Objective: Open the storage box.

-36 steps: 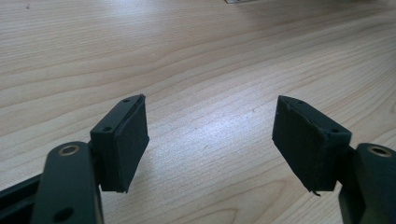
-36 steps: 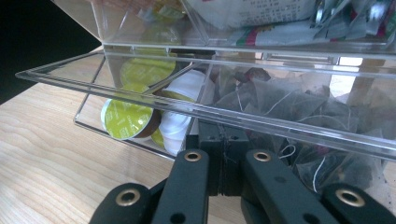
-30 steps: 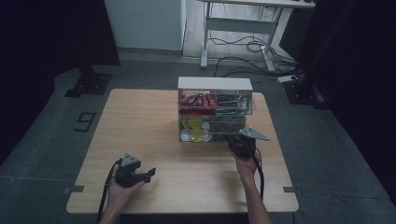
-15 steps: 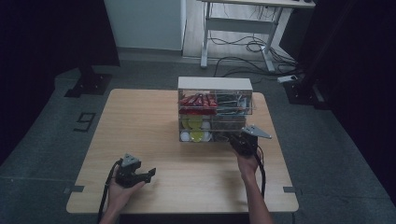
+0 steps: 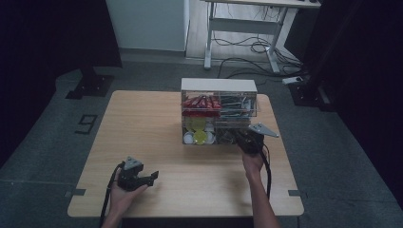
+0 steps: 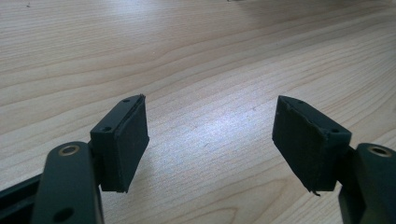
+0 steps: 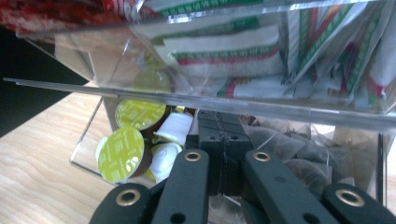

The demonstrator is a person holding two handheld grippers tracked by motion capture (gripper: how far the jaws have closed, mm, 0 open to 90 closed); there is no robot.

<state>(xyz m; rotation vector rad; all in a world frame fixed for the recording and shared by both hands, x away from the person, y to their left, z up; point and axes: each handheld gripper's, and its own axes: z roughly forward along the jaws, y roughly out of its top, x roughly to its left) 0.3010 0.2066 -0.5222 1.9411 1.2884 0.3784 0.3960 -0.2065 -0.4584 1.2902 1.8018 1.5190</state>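
Dim room, pale wooden tabletop [image 5: 157, 123]. Right gripper [image 7: 223, 154] has its jaws pressed together inside the lower right compartment of the clear organizer [image 5: 218, 90]; whether they pinch a packet, I cannot tell — nothing looks lifted out yet. Left gripper [image 6: 210, 135] rests wide apart, holding nothing, near the front left corner. Organizer's long axis parallels the far edge — openings face the person.
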